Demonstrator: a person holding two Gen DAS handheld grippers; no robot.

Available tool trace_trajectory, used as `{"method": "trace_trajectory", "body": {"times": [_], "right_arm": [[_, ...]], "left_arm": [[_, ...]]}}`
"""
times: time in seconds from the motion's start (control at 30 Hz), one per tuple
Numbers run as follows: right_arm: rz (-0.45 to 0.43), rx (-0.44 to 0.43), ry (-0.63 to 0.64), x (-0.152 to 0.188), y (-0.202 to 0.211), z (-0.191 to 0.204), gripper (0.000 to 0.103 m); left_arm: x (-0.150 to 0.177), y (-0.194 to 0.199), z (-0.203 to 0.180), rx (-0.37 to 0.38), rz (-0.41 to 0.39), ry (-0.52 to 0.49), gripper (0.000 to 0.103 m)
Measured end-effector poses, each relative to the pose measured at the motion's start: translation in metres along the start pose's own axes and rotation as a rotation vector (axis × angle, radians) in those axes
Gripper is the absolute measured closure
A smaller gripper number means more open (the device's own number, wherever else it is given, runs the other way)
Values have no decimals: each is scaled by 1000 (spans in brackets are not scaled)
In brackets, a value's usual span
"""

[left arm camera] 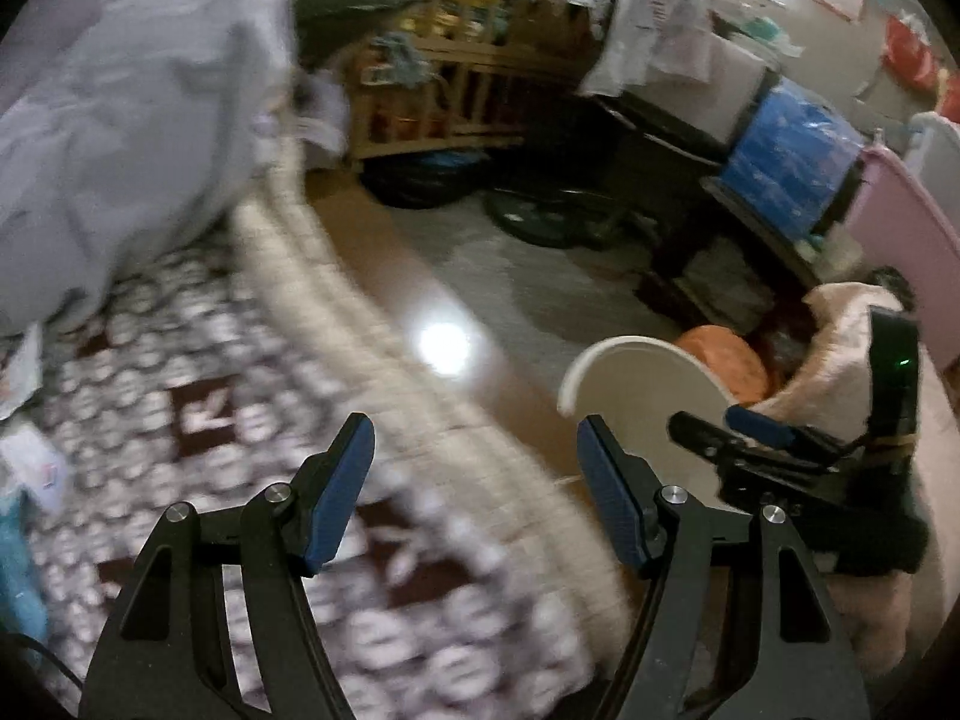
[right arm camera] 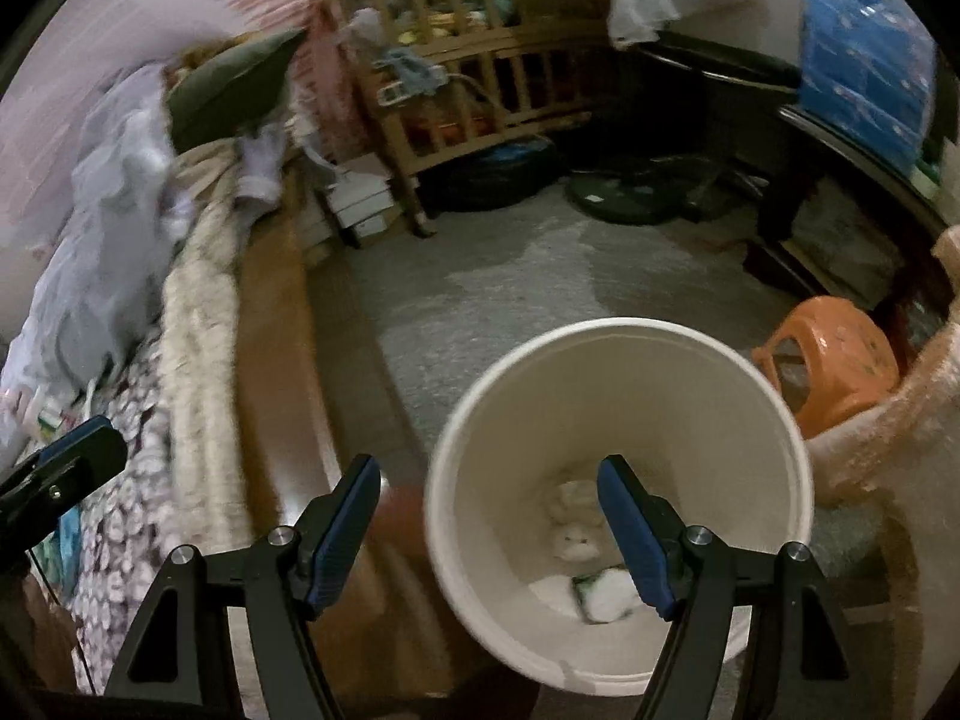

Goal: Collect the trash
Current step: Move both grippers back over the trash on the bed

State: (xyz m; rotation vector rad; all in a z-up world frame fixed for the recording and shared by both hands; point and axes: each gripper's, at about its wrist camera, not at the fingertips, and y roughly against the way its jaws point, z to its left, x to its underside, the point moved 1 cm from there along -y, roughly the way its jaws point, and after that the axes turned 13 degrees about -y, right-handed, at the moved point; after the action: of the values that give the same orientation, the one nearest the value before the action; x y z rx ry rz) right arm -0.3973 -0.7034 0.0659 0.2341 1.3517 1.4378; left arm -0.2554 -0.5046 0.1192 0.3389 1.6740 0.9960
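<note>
The right gripper (right arm camera: 489, 531) hangs over the white bin (right arm camera: 618, 414), its fingers spread wide and holding nothing; the far finger sits inside the rim line, at about five o'clock in the right wrist view. At the bottom of the bin lie crumpled white tissues (right arm camera: 576, 531) and a white-and-green wrapper (right arm camera: 603, 591), so some trash is already in.

The left gripper (left arm camera: 474, 489) is also wide open and empty, held above the patterned bedspread (left arm camera: 240, 438). In its view the bin (left arm camera: 642, 390) shows at three o'clock, beside an orange stool (left arm camera: 729, 360). Scraps of paper (left arm camera: 36, 465) lie on the bedspread at nine o'clock, blurred, near the grey quilt (left arm camera: 120, 102).

Judging by the empty fingers over the bin, a drop seems just done and the next pickup is in hand. The next move likely calls for the left gripper to swing toward nine o'clock, come down over a paper scrap, and close on it without catching the fabric beneath.
</note>
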Motion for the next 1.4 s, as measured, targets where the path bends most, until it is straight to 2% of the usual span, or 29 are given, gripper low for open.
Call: {"method": "trace_trajectory", "body": {"times": [0.33, 0.6, 0.87, 1.07, 1.27, 1.4], "right_arm": [[26, -89, 129, 28, 0, 90, 30], [73, -175, 243, 62, -2, 165, 30], [132, -231, 334, 95, -10, 222, 30], [169, -264, 388, 117, -17, 257, 30], [187, -312, 451, 131, -25, 298, 30], [213, -346, 534, 138, -47, 336, 30]], "left_arm": [[45, 47, 67, -190, 3, 58, 34], [85, 88, 113, -270, 6, 129, 34], [129, 131, 169, -363, 31, 229, 34], [172, 158, 219, -433, 59, 351, 34], [212, 165, 267, -440, 83, 518, 34], [228, 159, 290, -373, 65, 628, 34]]}}
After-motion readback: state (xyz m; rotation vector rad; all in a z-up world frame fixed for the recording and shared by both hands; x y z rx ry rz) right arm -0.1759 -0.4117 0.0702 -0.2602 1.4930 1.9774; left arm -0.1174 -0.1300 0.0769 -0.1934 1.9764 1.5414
